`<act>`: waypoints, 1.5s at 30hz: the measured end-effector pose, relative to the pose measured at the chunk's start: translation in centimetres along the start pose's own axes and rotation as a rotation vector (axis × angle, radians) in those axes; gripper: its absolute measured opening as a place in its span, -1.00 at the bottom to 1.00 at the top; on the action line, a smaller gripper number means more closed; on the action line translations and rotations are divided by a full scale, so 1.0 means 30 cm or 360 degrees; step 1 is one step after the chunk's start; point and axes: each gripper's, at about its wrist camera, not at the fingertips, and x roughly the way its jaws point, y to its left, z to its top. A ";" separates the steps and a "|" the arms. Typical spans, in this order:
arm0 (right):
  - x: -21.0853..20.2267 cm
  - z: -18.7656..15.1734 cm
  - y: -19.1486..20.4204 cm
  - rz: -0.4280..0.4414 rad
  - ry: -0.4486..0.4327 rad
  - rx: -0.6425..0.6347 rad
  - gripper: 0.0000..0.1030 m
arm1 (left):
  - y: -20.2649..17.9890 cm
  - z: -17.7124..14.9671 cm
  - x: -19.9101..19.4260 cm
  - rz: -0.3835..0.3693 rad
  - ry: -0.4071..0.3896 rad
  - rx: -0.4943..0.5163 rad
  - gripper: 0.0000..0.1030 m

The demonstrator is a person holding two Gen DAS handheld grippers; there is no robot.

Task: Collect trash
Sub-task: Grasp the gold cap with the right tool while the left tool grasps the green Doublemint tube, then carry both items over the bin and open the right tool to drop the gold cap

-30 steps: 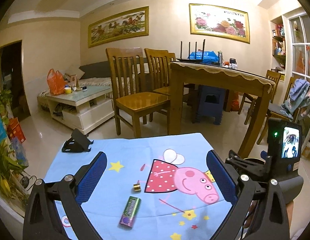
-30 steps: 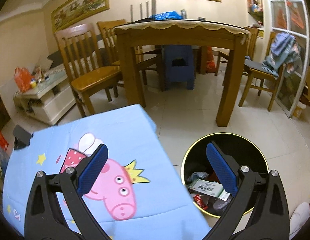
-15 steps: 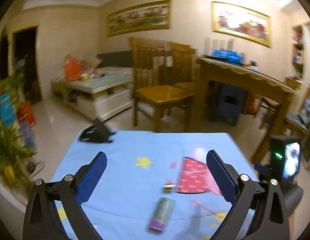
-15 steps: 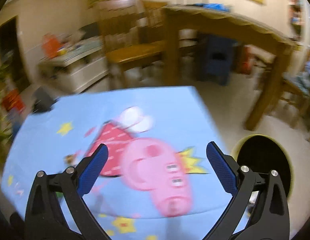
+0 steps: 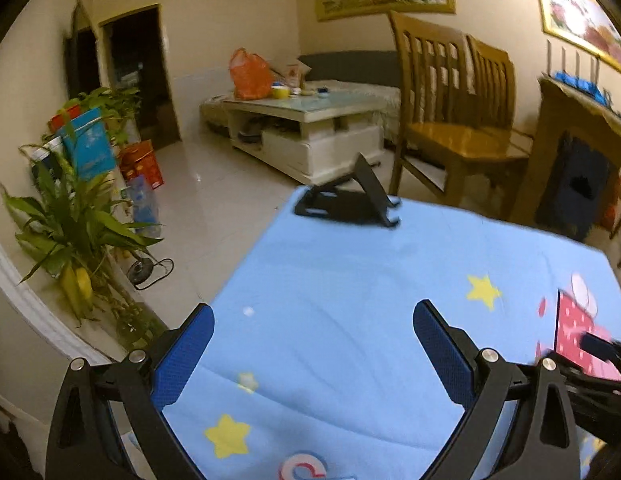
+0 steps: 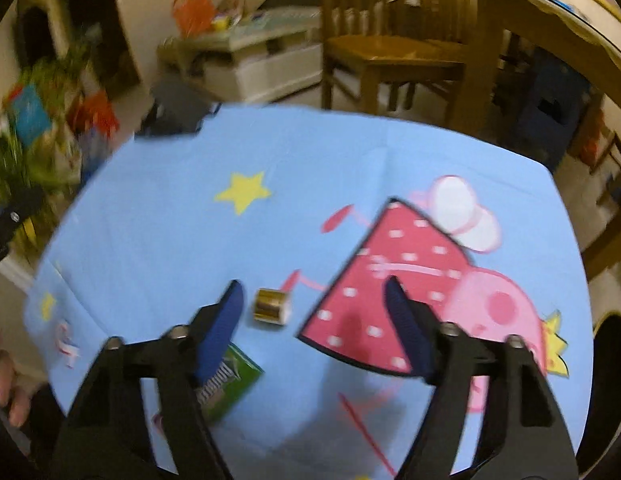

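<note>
Tabletop (image 5: 350,280) w/ blue cartoon cloth fills most of both views; the pink pig print (image 6: 450,280) sits on its right half, yellow stars scattered elsewhere. Beyond it: wood chair (image 5: 450,120), white coffee table (image 5: 310,128) w/ an orange bag (image 5: 248,74) on top, plant (image 5: 70,224) by the wall on the left. Dark bin (image 6: 612,356) shows only as a sliver at the right edge of my right view, off the tabletop's right side. Black stand (image 5: 346,200) sits at the far edge of the cloth. My left gripper (image 5: 312,354) hangs over bare cloth on the left part of the tabletop, fingers (image 5: 182,360) wide apart, nothing between them. My right gripper (image 6: 314,322) is low over the middle of the cloth, fingers (image 6: 222,328) apart too, nothing clamped. Trash: green wrapper (image 6: 226,384) lies flat on the cloth, partly under my right gripper's left finger, can't tell if touching. Small gold roll (image 6: 270,306) lies on the cloth just beside that same finger's tip, on the inner side, betw. the two fingers but much nearer the left one, apart from the wrapper. Right view is motion-blurred, esp. the background.
</note>
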 end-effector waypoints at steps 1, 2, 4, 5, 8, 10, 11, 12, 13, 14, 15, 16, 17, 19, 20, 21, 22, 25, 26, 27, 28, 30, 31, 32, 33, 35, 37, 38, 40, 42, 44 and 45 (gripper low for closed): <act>0.024 -0.003 0.009 0.0003 0.0030 -0.0013 -0.22 | -0.015 -0.008 -0.001 -0.0003 0.0002 0.0021 0.87; 0.034 -0.007 0.015 -0.0022 0.0023 -0.0028 -0.33 | -0.030 -0.021 0.002 -0.0013 0.0008 0.0045 0.87; 0.017 -0.006 -0.008 0.0041 0.0023 0.0036 -0.67 | -0.049 -0.041 0.012 -0.0033 0.0019 0.0075 0.87; 0.006 -0.005 -0.019 0.0080 0.0012 0.0066 -0.67 | -0.064 -0.050 0.017 -0.0058 0.0028 0.0098 0.87; -0.074 -0.008 -0.073 0.0097 -0.0066 0.0125 -0.67 | -0.120 -0.069 0.025 -0.0194 0.0069 0.0180 0.87; -0.137 -0.013 -0.129 0.0128 -0.0123 0.0189 -0.67 | -0.174 -0.088 0.022 -0.0372 0.0120 0.0256 0.87; -0.168 -0.020 -0.152 0.0132 -0.0146 0.0215 -0.67 | -0.200 -0.099 0.020 -0.0435 0.0143 0.0286 0.87; -0.192 -0.025 -0.174 0.0134 -0.0164 0.0239 -0.67 | -0.229 -0.113 0.013 -0.0492 0.0159 0.0321 0.87; -0.217 -0.033 -0.208 0.0134 -0.0185 0.0272 -0.67 | -0.255 -0.124 0.002 -0.0528 0.0163 0.0357 0.87; -0.234 -0.038 -0.226 0.0130 -0.0194 0.0289 -0.67 | -0.276 -0.133 -0.007 -0.0551 0.0165 0.0386 0.87; -0.247 -0.045 -0.247 0.0124 -0.0201 0.0305 -0.67 | -0.299 -0.145 -0.016 -0.0568 0.0167 0.0418 0.87; -0.261 -0.051 -0.261 0.0122 -0.0206 0.0313 -0.67 | -0.328 -0.158 -0.027 -0.0574 0.0169 0.0451 0.87; -0.274 -0.058 -0.278 0.0118 -0.0210 0.0321 -0.67 | -0.348 -0.169 -0.032 -0.0581 0.0176 0.0474 0.85; -0.299 -0.068 -0.301 0.0112 -0.0220 0.0320 -0.67 | -0.392 -0.198 -0.020 -0.0575 0.0226 0.0536 0.68; -0.308 -0.074 -0.305 0.0105 -0.0226 0.0316 -0.67 | -0.409 -0.212 -0.005 -0.0571 0.0270 0.0558 0.50; -0.322 -0.083 -0.310 0.0096 -0.0234 0.0311 -0.67 | -0.429 -0.222 0.008 -0.0612 0.0326 0.0565 0.32; -0.334 -0.089 -0.316 0.0088 -0.0243 0.0307 -0.67 | -0.440 -0.240 0.027 -0.0655 0.0400 0.0566 0.25; -0.369 -0.099 -0.336 0.0076 -0.0277 0.0309 -0.67 | -0.454 -0.265 -0.011 -0.0705 0.0338 0.0590 -0.43; -0.377 -0.102 -0.340 0.0076 -0.0287 0.0314 -0.67 | -0.465 -0.275 -0.030 -0.0688 0.0326 0.0618 -0.42; -0.392 -0.107 -0.352 0.0079 -0.0300 0.0322 -0.67 | -0.472 -0.282 -0.040 -0.0637 0.0309 0.0625 -0.43; -0.409 -0.114 -0.367 0.0082 -0.0312 0.0330 -0.67 | -0.473 -0.284 -0.045 -0.0617 0.0310 0.0615 -0.43; -0.429 -0.123 -0.375 0.0077 -0.0332 0.0341 -0.67 | -0.461 -0.278 -0.044 -0.0619 0.0359 0.0546 -0.43; -0.449 -0.134 -0.392 0.0074 -0.0346 0.0349 -0.67 | -0.457 -0.276 -0.044 -0.0617 0.0382 0.0518 -0.43; -0.463 -0.144 -0.404 0.0071 -0.0356 0.0357 -0.67 | -0.459 -0.272 -0.046 -0.0594 0.0399 0.0498 -0.43; -0.478 -0.153 -0.420 0.0068 -0.0366 0.0364 -0.67 | -0.466 -0.268 -0.052 -0.0565 0.0400 0.0489 -0.43; -0.511 -0.173 -0.450 0.0054 -0.0388 0.0384 -0.67 | -0.475 -0.256 -0.085 -0.0531 0.0369 0.0458 -0.43; -0.547 -0.202 -0.491 0.0036 -0.0410 0.0407 -0.67 | -0.508 -0.244 -0.151 -0.0513 0.0274 0.0461 -0.43; -0.560 -0.214 -0.508 0.0027 -0.0418 0.0416 -0.67 | -0.525 -0.240 -0.183 -0.0509 0.0224 0.0468 -0.43; -0.597 -0.248 -0.553 0.0000 -0.0438 0.0438 -0.67 | -0.566 -0.219 -0.244 -0.0529 0.0133 0.0472 -0.43; -0.628 -0.282 -0.596 -0.0036 -0.0453 0.0457 -0.67 | -0.605 -0.197 -0.326 -0.0532 0.0022 0.0485 -0.43; -0.658 -0.318 -0.638 -0.0071 -0.0467 0.0476 -0.67 | -0.651 -0.182 -0.397 -0.0515 -0.0079 0.0512 -0.43; -0.676 -0.340 -0.666 -0.0089 -0.0477 0.0491 -0.67 | -0.682 -0.176 -0.425 -0.0522 -0.0112 0.0521 -0.43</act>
